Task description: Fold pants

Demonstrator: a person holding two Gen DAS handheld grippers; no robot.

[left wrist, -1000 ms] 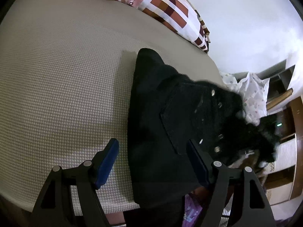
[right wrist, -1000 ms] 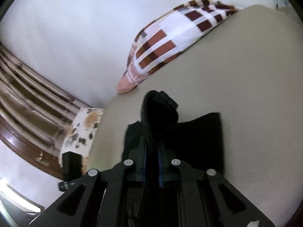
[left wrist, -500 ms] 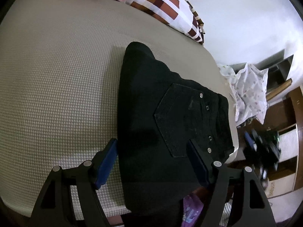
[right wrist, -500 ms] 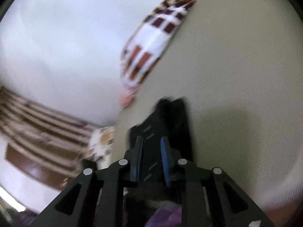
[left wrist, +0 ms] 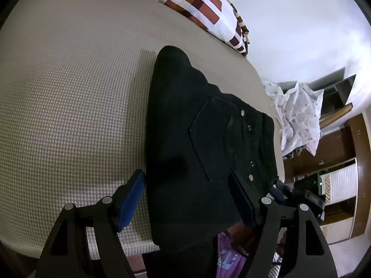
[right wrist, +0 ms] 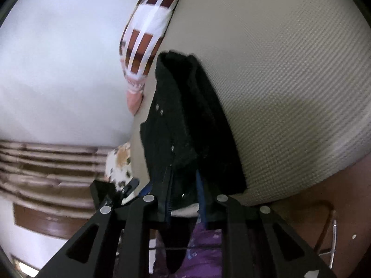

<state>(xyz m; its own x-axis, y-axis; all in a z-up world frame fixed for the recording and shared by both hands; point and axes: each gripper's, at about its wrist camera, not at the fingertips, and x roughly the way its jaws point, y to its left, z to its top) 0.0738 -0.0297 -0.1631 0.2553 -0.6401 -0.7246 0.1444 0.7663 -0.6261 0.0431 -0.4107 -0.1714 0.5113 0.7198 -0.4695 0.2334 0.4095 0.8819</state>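
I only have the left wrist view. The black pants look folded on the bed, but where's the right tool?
Observer: The right tool is at the studded waistband end of the pants, by the near edge of the bed.
Operator: Is it gripping?
Observer: Its jaws have just been opening. Fabric sits between the pads, apparently loose.
Operator: How does the fold look from there?
Observer: That side shows several layers stacked along the folded edge, running toward the checked pillow.
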